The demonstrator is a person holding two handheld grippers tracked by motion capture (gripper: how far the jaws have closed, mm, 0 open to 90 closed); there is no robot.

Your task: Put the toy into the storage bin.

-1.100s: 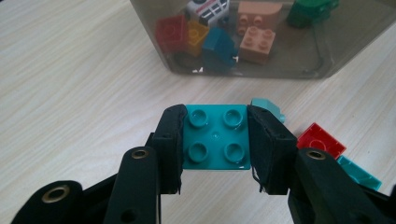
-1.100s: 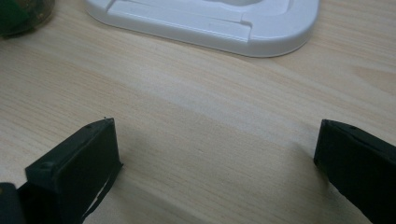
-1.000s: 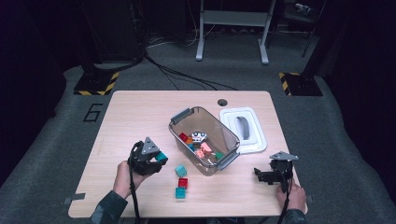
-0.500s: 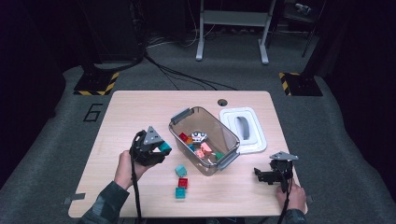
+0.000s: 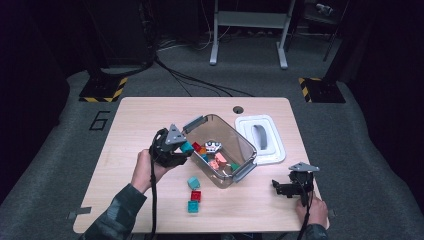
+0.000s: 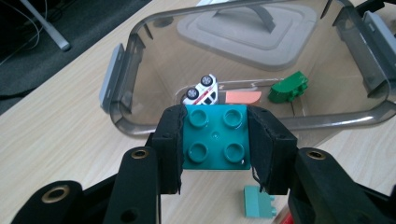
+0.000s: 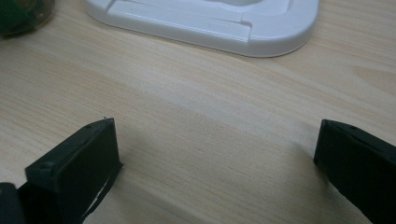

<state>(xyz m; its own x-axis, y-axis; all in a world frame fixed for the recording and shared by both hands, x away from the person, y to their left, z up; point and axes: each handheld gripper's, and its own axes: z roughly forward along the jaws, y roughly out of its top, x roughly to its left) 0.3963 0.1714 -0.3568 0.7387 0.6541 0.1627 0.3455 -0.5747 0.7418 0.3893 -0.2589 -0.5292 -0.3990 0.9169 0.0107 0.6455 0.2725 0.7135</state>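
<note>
Teal brick [image 6: 215, 136] is clamped studs-up between the pads of the left tool [image 5: 172, 149], held off the surface [image 5: 150, 112] just beside the near-left rim of the clear bin [image 5: 248, 150]. Bin holds a toy car [image 6: 201, 89], a green piece [image 6: 288, 87] and other bricks. Three bricks lie loose on the surface in front of the bin: teal [image 5: 193, 183], red [image 5: 196, 195], teal [image 5: 192, 206]. White lid [image 5: 261, 139] sits beside the bin. Right tool [image 5: 290, 186] rests near the front right edge, jaws wide apart, nothing between them.

Step, as I read it: carry phase, brick to bin. Next move needs the left tool over the rim, clear of the grey latch [image 5: 194, 122], then release.
</note>
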